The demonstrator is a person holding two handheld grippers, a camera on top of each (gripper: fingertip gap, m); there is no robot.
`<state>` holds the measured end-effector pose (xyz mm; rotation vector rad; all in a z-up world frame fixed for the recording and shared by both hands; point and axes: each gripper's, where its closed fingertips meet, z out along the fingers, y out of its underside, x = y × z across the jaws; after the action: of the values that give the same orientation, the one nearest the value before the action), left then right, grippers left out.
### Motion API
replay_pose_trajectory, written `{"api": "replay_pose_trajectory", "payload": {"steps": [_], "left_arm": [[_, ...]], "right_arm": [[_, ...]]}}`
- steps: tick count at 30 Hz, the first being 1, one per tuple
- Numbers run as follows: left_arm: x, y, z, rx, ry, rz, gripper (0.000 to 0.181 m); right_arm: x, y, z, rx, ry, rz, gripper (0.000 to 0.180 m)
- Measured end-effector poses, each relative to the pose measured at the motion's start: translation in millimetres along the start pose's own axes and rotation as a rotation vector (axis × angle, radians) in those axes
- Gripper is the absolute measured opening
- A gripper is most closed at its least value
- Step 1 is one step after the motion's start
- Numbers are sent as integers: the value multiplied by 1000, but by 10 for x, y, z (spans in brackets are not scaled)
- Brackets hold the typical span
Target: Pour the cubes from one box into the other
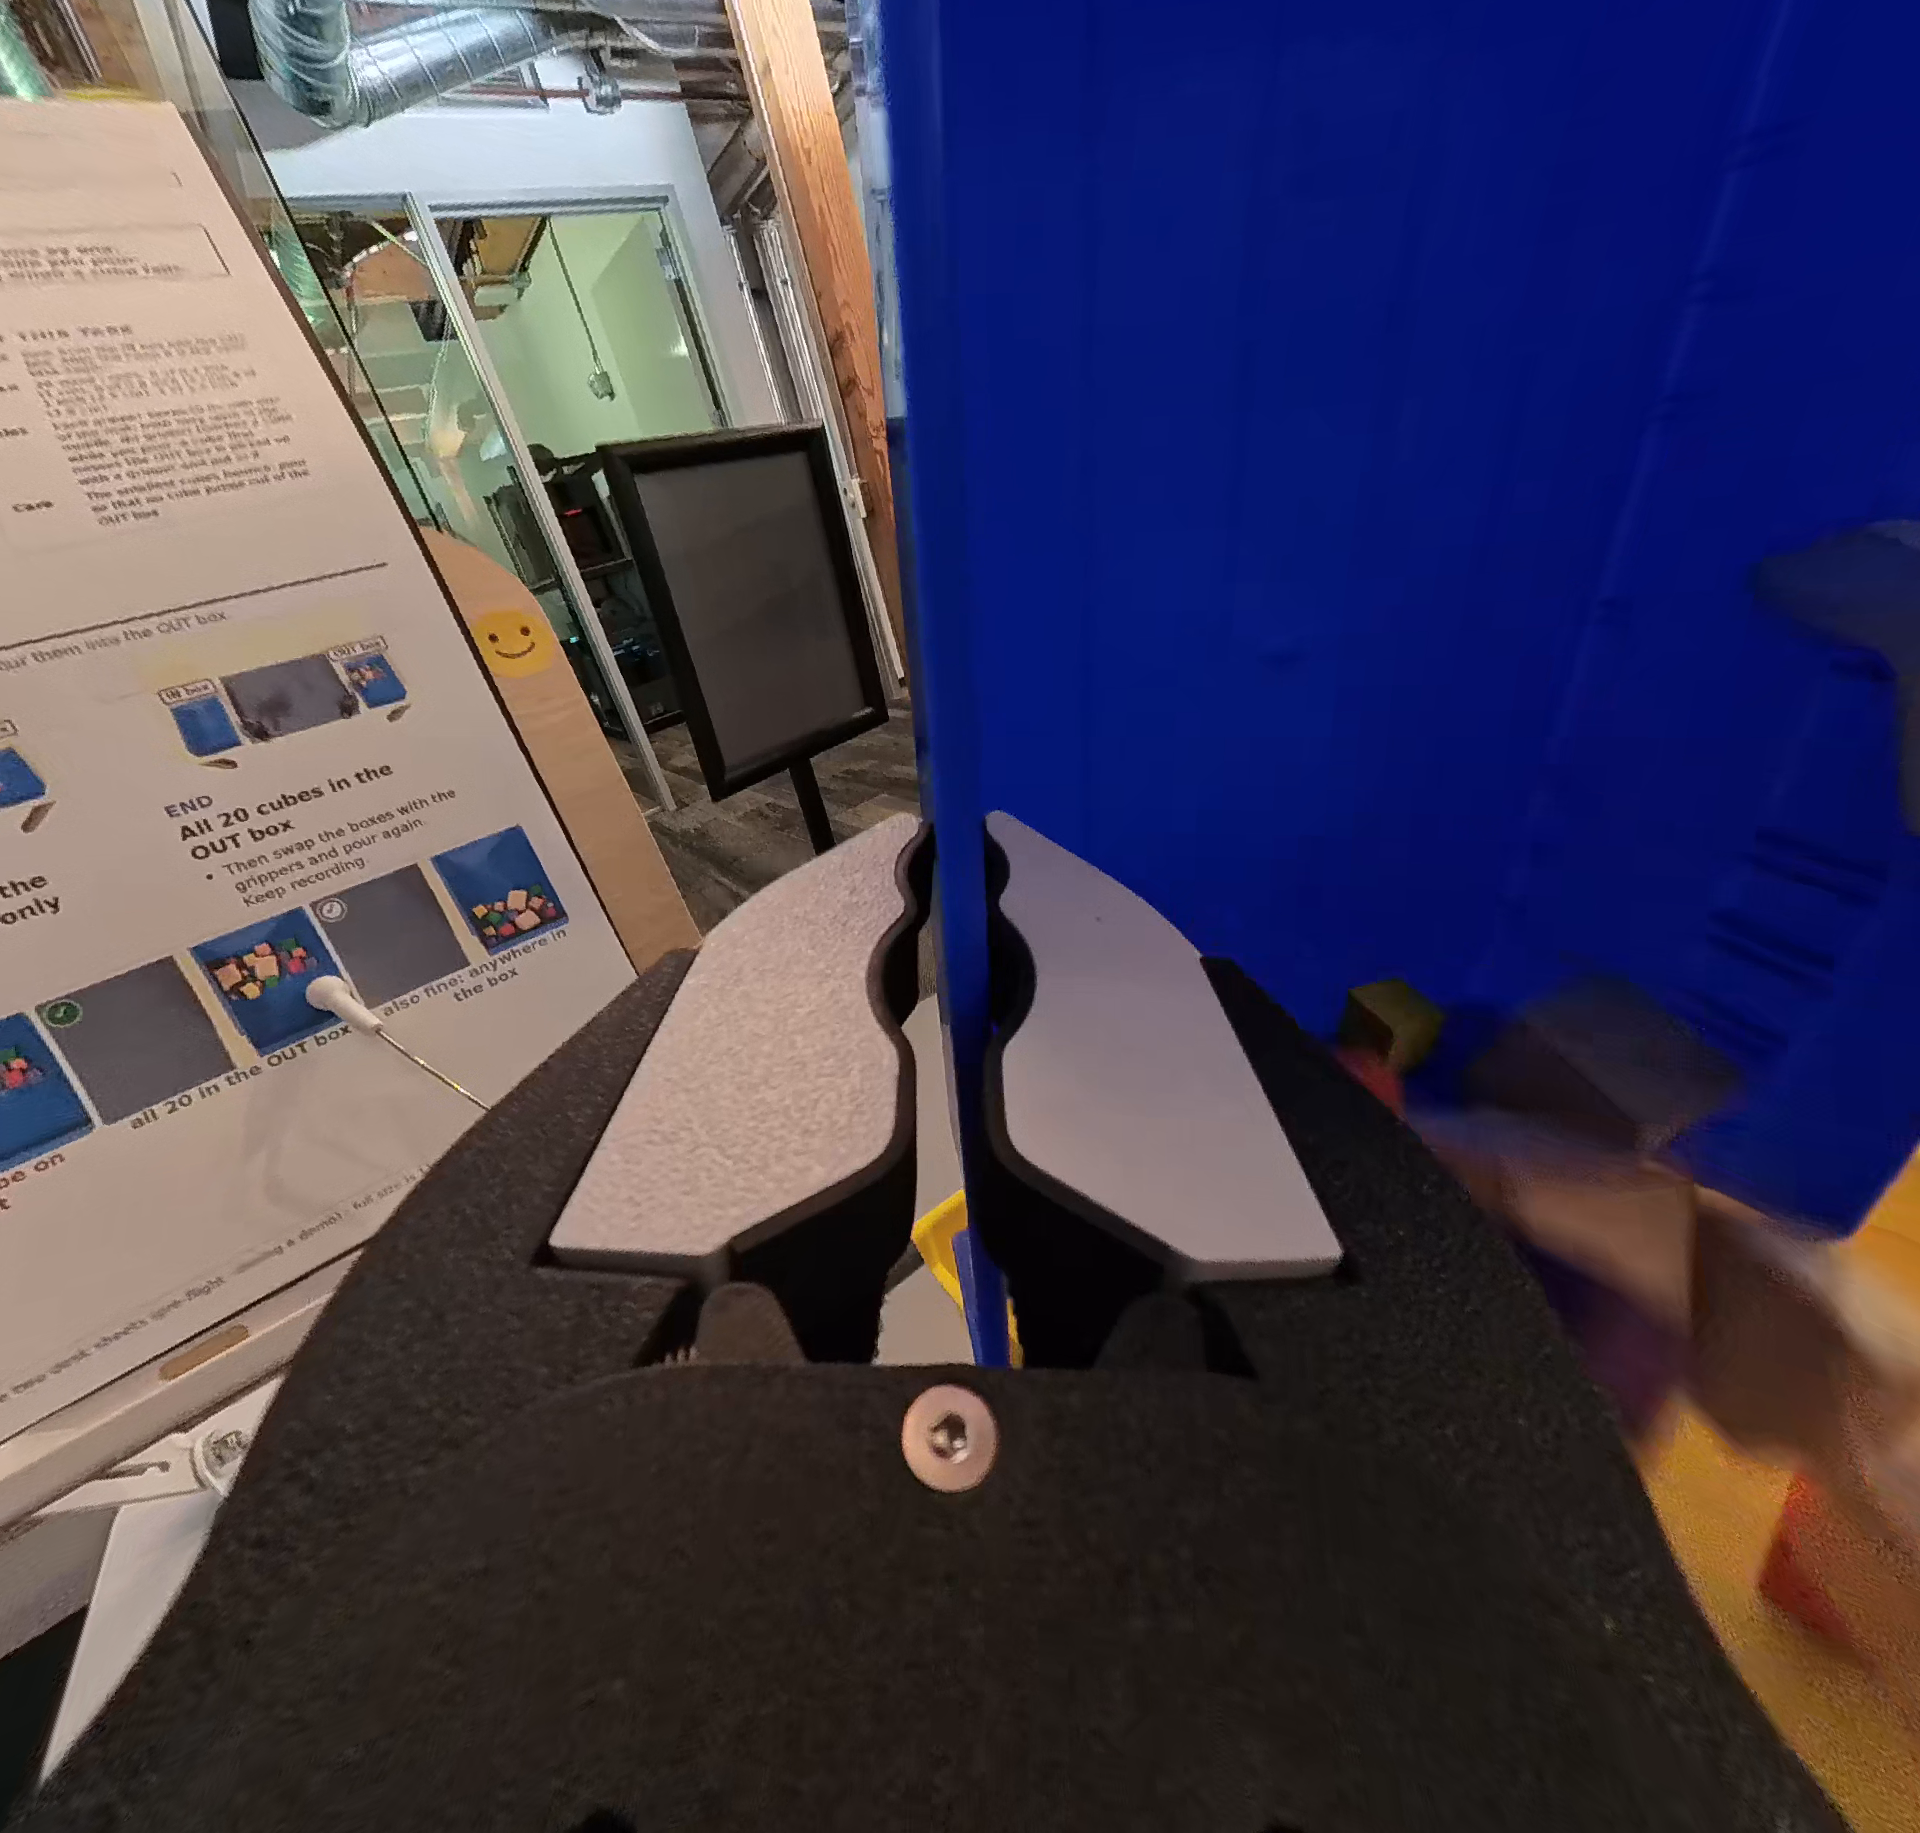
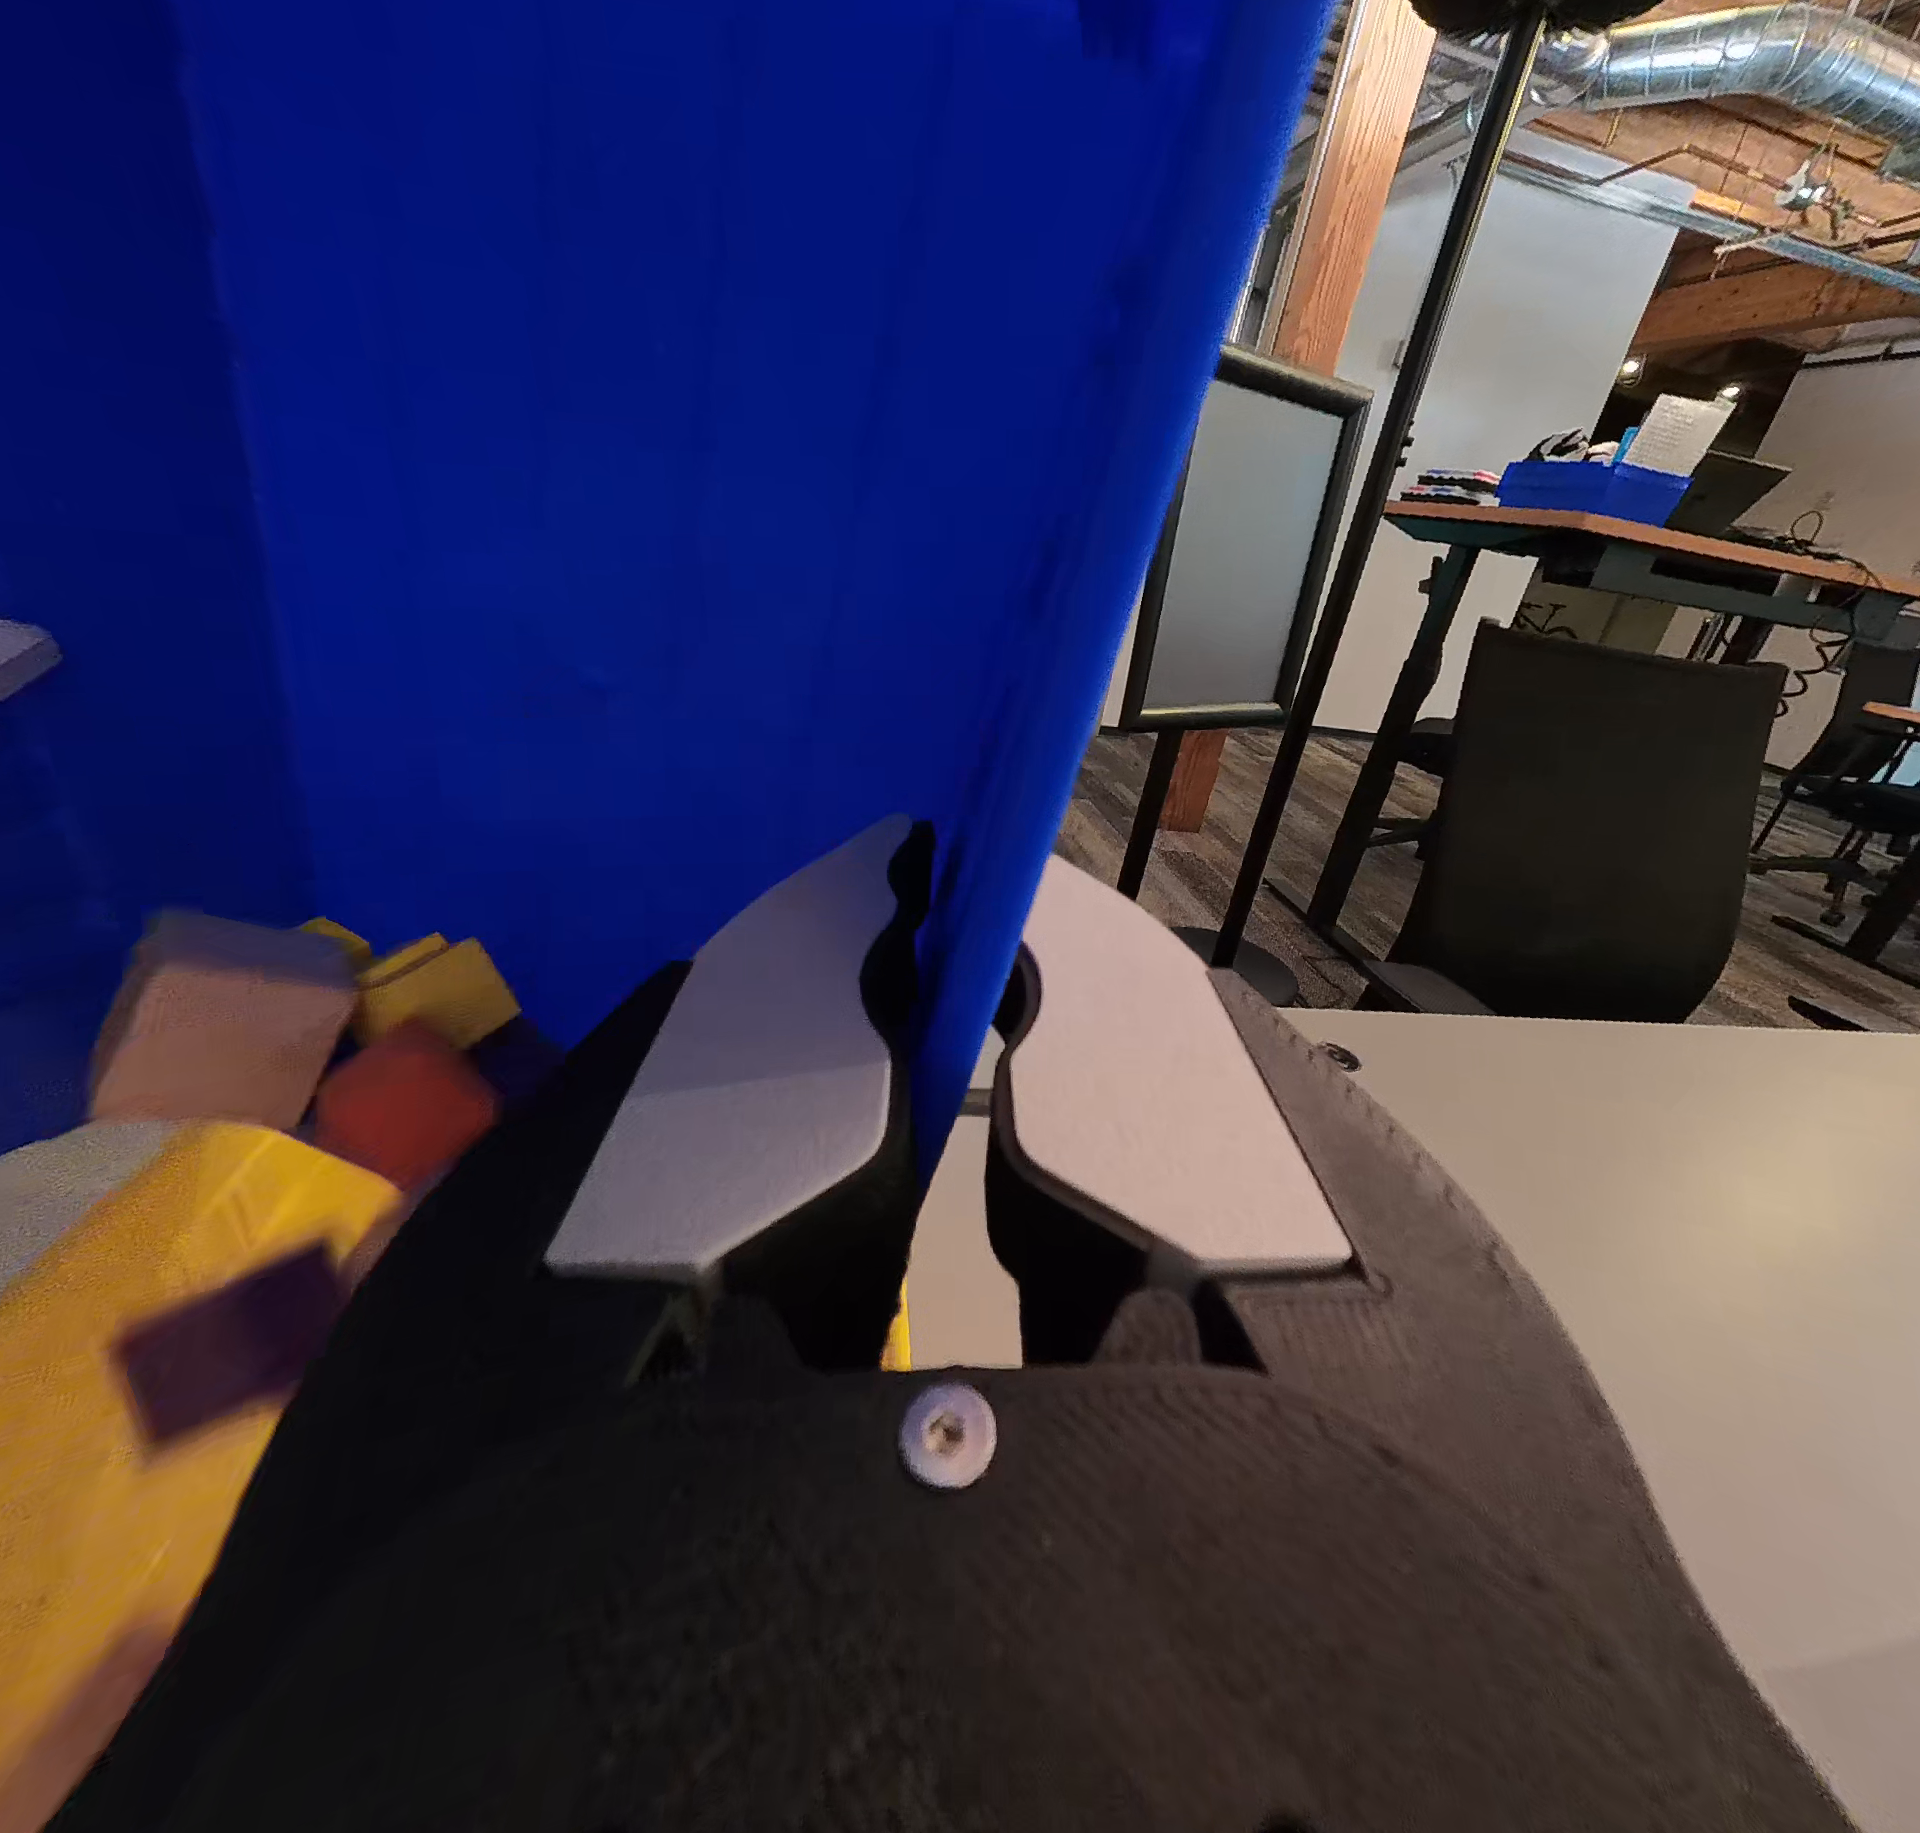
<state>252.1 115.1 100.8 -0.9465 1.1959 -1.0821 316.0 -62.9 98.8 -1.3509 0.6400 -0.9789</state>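
Both grippers, left gripper (image 1: 958, 962) and right gripper (image 2: 961, 962), clamp opposite walls of the tipped-up blue box (image 1: 1403, 433), its blurred cubes (image 2: 312, 1077) sliding out, so pouring seems midway; the receiving box is unseen.

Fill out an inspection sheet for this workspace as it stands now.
Surface: pale grey table, bare part visible.
Job's things: blue box lifted and tilted; cubes tumbling at its low end, blurred.
Clutter: nothing seen.
Grippers: left gripper and right gripper each clamp a box wall.
Cables: thin probe wire across the instruction sheet.
Surroundings: framed sign stand, ceiling ducts, office chair.
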Motion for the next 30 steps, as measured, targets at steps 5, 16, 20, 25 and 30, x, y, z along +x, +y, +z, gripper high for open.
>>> {"api": "replay_pose_trajectory", "payload": {"steps": [5, 16, 20, 25, 30], "left_arm": [[2, -45, -6, 0, 4, -1, 6], [68, -111, -86, 63, 21, 21, 6], [123, -248, -150, 150, 50, 14, 7], [174, -345, -247, 232, 39, 23, 8], [205, -343, -252, 208, 41, 25, 8]], "right_arm": [[12, -34, 3, 1, -2, 6, 8], [19, -17, -107, 51, -2, 17, 10], [55, -115, -209, 122, 8, 17, 11], [72, -225, -344, 206, 25, 14, 10], [102, -234, -358, 195, 23, 39, 9]]}}
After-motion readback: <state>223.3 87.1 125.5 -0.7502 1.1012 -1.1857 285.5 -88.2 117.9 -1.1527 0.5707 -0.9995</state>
